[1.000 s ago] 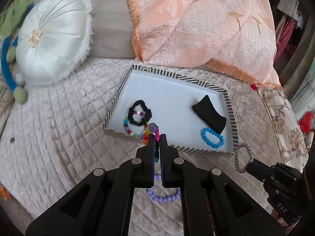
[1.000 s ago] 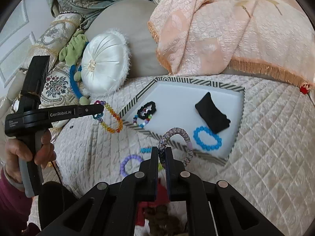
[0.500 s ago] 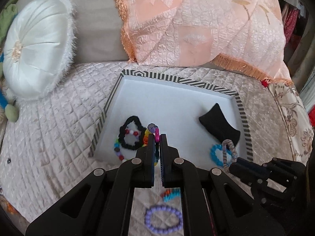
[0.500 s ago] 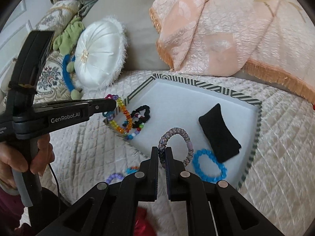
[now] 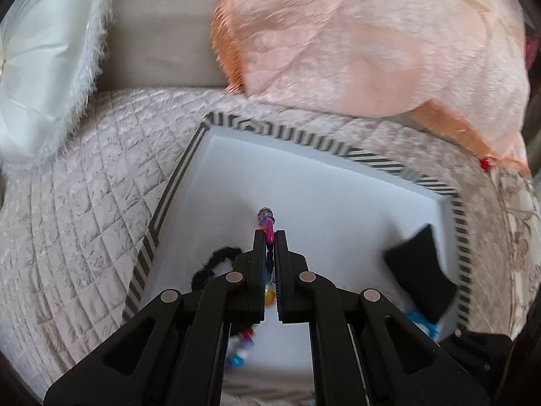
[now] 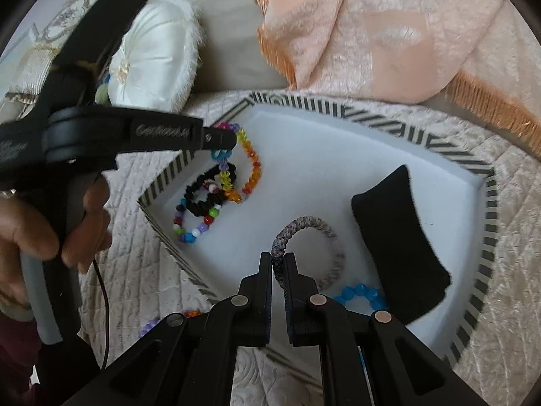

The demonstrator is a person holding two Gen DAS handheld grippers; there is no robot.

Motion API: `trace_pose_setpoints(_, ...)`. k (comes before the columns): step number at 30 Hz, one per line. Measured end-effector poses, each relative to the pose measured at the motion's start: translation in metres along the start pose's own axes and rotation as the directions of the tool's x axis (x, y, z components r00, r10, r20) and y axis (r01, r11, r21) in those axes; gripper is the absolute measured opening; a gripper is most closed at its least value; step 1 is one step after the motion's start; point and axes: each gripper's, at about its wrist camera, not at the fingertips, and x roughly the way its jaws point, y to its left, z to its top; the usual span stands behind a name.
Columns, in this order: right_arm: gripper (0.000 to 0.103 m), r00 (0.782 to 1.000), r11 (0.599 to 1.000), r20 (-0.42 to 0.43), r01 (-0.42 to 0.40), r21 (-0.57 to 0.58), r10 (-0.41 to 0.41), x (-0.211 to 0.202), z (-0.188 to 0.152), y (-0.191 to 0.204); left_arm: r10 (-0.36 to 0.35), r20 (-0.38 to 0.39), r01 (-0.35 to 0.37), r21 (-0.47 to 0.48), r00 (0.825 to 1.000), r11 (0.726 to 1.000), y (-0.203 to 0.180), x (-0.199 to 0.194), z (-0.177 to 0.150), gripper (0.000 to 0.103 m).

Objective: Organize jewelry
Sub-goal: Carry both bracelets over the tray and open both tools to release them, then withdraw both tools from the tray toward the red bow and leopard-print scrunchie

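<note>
The left hand-held gripper (image 6: 233,140) pinches a rainbow bead bracelet (image 6: 248,169) above the tray's (image 6: 487,216) left part. The right hand-held gripper (image 6: 278,261) pinches a grey braided hair tie (image 6: 306,247) over the near middle.

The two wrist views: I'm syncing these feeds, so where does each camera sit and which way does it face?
Left wrist: on the left tool, facing the striped tray; its fingers clamp a rainbow bracelet.
Right wrist: on the right tool, facing the same tray; it clamps a braided band; the left hand shows.
Shared: tray, black cushion, peach blanket.
</note>
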Motion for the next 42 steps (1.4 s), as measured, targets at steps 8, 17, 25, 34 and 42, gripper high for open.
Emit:
trace_pose_setpoints(8,0.007,0.998,0.998,-0.046,-0.051,0.046,0.053,0.023,-0.001,-0.008,0.021,-0.046,-0.024,-0.049,0.999,0.998,0.018,0.023,-0.004,0.004)
trace_pose_setpoints(17,0.032,1.0,0.997,0.011,-0.012,0.078,0.011,-0.01,-0.007,-0.009,0.006,-0.015,-0.007,-0.048,1.0,0.999,0.017,0.0,-0.019,0.044)
trace_pose_setpoints(25,0.041,0.992,0.997,0.11,0.05,0.056,-0.056,-0.066,-0.014,0.009,0.046,0.067,-0.046,0.008,0.997,0.999,0.009,-0.056,-0.053,0.045)
trace_pose_setpoints(34,0.067,0.965,0.991,0.234,0.097,0.093,-0.117,-0.13,-0.055,0.043,0.032,0.14,-0.038,0.045,0.99,0.998,-0.001,-0.111,-0.11,0.045)
trace_pose_setpoints(42,0.068,0.959,0.98,0.219,0.153,0.128,-0.178,-0.155,-0.097,0.052,-0.006,0.159,-0.007,0.079,0.987,0.997,-0.01,-0.144,-0.159,0.054)
